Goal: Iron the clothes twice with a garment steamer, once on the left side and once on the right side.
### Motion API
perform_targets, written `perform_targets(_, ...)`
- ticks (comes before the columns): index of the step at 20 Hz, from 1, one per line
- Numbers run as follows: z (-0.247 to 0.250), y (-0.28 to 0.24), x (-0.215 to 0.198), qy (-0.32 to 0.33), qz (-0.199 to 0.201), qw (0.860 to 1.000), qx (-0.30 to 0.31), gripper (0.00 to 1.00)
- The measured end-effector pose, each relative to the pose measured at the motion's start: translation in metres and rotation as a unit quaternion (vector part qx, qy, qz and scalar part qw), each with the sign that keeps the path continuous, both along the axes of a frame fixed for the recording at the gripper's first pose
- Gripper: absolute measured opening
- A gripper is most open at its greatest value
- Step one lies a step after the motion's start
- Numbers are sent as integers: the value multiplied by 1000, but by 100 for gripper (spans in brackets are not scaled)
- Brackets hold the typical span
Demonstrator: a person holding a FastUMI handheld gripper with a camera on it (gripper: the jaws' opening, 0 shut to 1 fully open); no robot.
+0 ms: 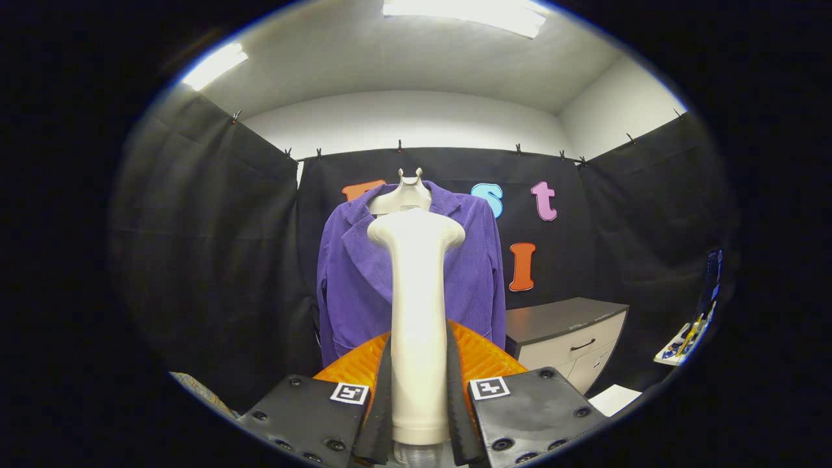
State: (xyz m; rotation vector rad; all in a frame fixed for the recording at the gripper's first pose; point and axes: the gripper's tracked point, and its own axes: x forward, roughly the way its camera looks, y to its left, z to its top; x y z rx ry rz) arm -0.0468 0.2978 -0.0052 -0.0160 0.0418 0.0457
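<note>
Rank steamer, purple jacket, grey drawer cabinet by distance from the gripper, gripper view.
1. Garment steamer: clamped between the gripper fingers.
2. Purple jacket: straight ahead, behind the steamer head.
3. Grey drawer cabinet: right of the jacket, against the wall, slightly farther.

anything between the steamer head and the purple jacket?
Gripper view: nothing visible between the white plastic garment steamer, clamped in the tool, and the purple corduroy jacket; the gap itself can't be judged.

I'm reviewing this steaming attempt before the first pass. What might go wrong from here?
1. The gripper clamps only the lower handle of the tall cream garment steamer, so its head may tilt or slip when pressed on cloth.
2. The purple corduroy jacket hangs on a pale hanger; a push may swing it away.
3. The grey-topped cabinet stands beside the jacket, so a right-side pass could bump it.
</note>
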Motion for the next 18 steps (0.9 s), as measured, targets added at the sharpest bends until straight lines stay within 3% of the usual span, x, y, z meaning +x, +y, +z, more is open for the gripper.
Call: perform_targets(18, 11, -25, 0, -6, -23, 1000, 3, 43)
